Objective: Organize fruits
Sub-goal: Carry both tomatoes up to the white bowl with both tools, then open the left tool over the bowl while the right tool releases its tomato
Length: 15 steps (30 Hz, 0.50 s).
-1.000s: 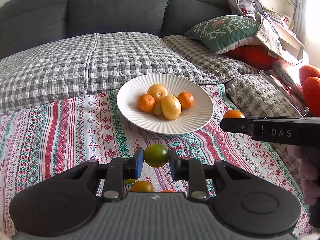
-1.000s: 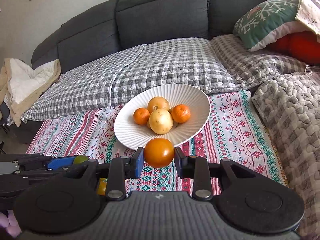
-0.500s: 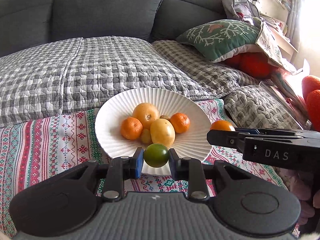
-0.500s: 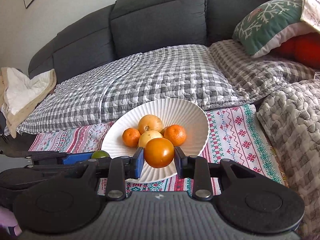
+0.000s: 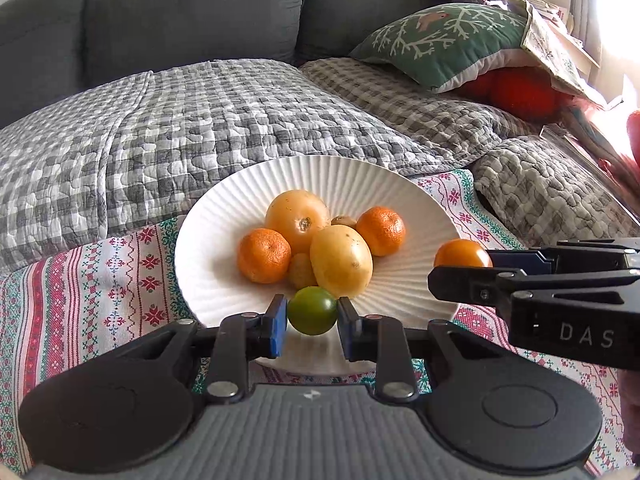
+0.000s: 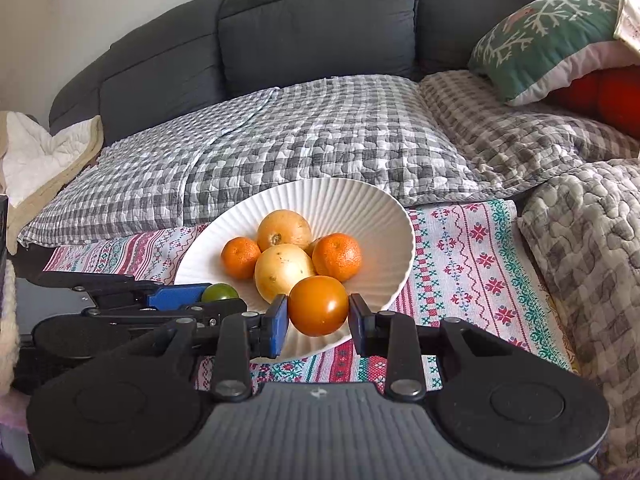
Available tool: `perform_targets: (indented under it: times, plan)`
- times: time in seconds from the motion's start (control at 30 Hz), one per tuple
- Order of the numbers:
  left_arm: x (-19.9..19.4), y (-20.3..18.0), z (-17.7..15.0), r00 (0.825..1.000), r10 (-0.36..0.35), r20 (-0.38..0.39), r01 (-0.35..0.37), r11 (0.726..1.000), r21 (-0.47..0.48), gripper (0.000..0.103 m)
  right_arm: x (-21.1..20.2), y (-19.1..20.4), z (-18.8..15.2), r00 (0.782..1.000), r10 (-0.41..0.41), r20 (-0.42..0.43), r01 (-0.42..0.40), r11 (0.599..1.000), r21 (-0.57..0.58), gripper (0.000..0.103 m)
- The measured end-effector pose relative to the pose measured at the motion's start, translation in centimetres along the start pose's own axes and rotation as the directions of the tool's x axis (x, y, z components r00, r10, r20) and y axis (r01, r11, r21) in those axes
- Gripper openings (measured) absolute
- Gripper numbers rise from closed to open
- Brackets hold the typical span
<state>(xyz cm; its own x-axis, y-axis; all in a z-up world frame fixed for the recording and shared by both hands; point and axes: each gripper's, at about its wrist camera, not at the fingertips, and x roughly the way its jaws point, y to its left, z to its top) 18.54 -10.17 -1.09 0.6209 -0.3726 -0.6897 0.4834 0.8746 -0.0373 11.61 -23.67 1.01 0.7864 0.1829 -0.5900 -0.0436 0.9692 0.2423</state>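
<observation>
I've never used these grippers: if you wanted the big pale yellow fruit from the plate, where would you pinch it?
Probably across the narrow middle of the pale yellow fruit, coming from above: it lies oval among mandarins on the white plate, so its upper sides look freest.

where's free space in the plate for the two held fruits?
Plate: bare ribbed floor along the near rim and on both side walls. Centre is crowded by the fruit pile. Green fruit and orange fruit already hang over the near edge.
</observation>
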Motion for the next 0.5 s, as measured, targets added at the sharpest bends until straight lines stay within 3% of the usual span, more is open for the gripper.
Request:
perform_targets:
  times: [0.37, 0.5]
  plan:
    - [0.76, 0.11, -0.25, 1.000, 0.008, -0.005, -0.008, 1.000, 0.003, 0.015, 0.42, -0.24, -0.38, 1.000, 0.001, -0.009, -0.001, 1.000, 0.016, 0.029]
    - [0.55, 0.22, -0.35, 1.000, 0.014, 0.005, -0.014, 1.000, 0.004, 0.018, 0.28, -0.38, -0.33, 1.000, 0.000, -0.004, 0.000, 0.999, 0.040, 0.039]
